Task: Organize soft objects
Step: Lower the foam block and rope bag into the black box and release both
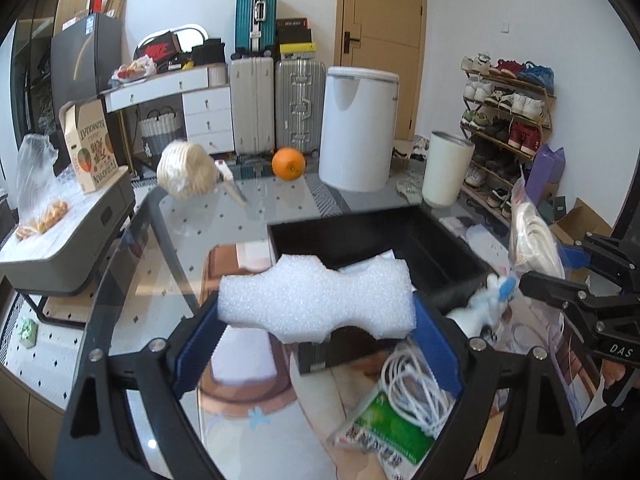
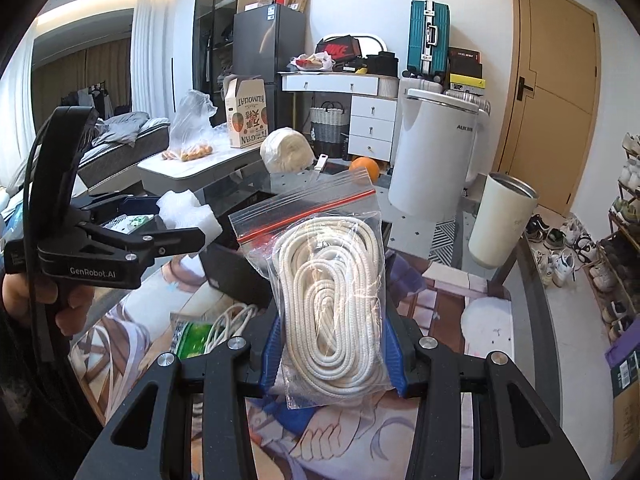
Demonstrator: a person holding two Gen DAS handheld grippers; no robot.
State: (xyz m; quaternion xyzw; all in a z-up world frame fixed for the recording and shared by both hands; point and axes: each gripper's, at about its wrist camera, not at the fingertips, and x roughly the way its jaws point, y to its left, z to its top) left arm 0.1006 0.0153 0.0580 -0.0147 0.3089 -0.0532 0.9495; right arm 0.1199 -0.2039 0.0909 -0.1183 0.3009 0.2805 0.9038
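Foam block (image 1: pixel 316 296): before the bin (image 1: pixel 452 248) — above the desk (image 1: pixel 240 224)
Orange (image 1: pixel 288 163): behind the bin, left of the kettle (image 1: pixel 360 128)
Tumbler (image 1: pixel 447 168): right of kettle

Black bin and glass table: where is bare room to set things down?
The black bin interior looks mostly bare. Glass lies free between yarn ball, orange and bin. Crowded near the loose cord and green packet.

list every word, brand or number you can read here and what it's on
"GenRobot.AI": side of the left gripper
"DAS": side of the right gripper
"AUX": white appliance
"NIKE": red and black bag
"KUMQUAT", upside down: fruit carton
Chinese print on the carton and on the green packet: too blurred to read
Fridge sticker and stacked boxes: too small to read
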